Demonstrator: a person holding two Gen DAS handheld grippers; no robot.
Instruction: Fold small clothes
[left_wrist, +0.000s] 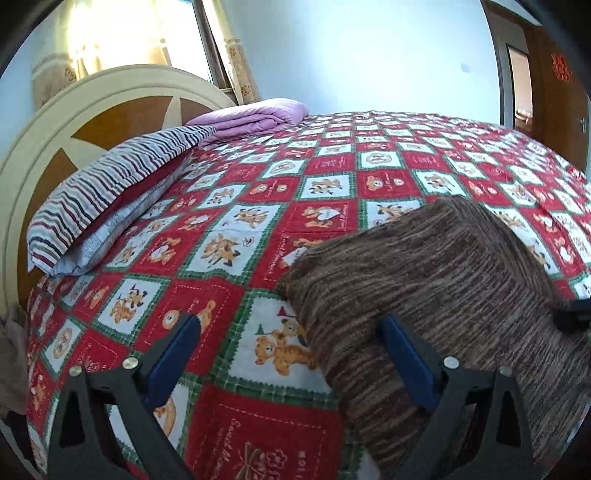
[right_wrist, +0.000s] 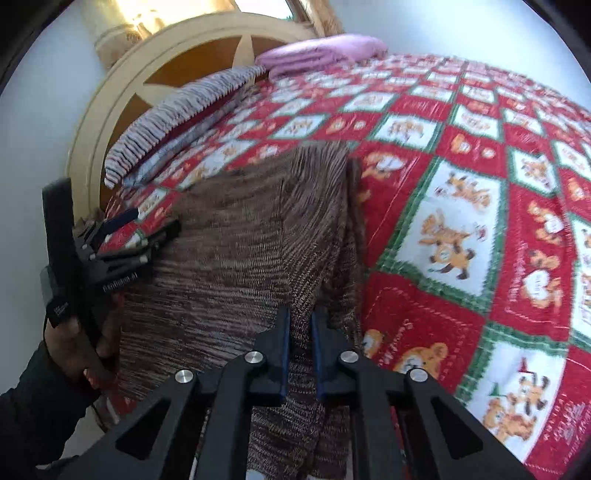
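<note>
A brown striped knit garment (left_wrist: 436, 288) lies on the red, white and green bear-print bedspread (left_wrist: 229, 206). My left gripper (left_wrist: 288, 325) is open at the garment's left edge, one finger over the bedspread, one over the knit, holding nothing. In the right wrist view my right gripper (right_wrist: 300, 321) is shut on a raised fold of the garment (right_wrist: 236, 240) near its right edge. The left gripper (right_wrist: 147, 230) shows there at the garment's left side, held by a hand.
A striped pillow (left_wrist: 110, 199) and a folded pink blanket (left_wrist: 255, 118) lie by the round headboard (left_wrist: 92, 110). The bedspread (right_wrist: 480, 221) stretches right of the garment. A wooden door (left_wrist: 546, 85) stands at the far right.
</note>
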